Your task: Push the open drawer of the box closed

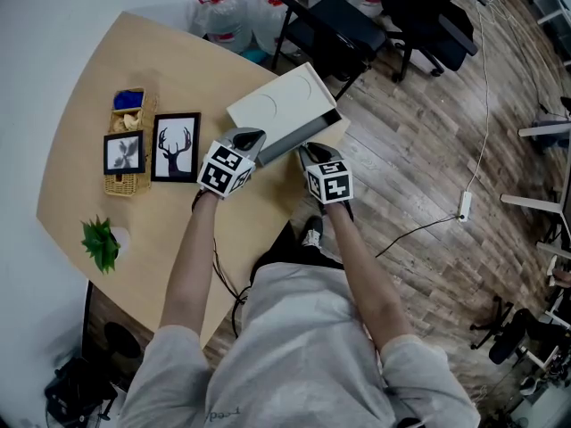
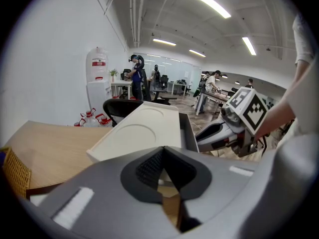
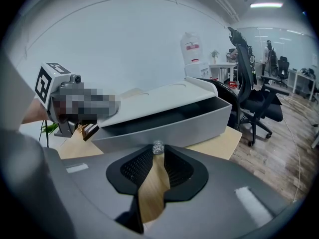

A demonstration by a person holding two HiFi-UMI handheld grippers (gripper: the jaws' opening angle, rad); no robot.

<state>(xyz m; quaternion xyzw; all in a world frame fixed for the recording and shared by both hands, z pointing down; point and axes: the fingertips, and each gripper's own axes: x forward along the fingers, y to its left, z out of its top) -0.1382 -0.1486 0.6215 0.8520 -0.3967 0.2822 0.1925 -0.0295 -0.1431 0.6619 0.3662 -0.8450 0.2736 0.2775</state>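
A white box (image 1: 278, 103) lies on the wooden table (image 1: 98, 78) with its grey drawer (image 1: 302, 138) pulled out toward me. In the right gripper view the drawer (image 3: 164, 123) fills the middle, and its small clear knob (image 3: 158, 147) sits between the tips of my right gripper (image 3: 158, 151), which is shut on it. My left gripper (image 1: 250, 139) hovers by the left end of the drawer front, its jaws shut on nothing. From the left gripper (image 2: 162, 152) view I see the box top (image 2: 142, 131) just ahead and the right gripper (image 2: 219, 133) beside it.
A wicker basket (image 1: 128, 143) and two picture frames (image 1: 175, 147) stand left of the box, with a small plant (image 1: 100, 243) nearer me. Black office chairs (image 1: 343, 25) and water bottles (image 1: 227, 16) stand beyond the table's far edge.
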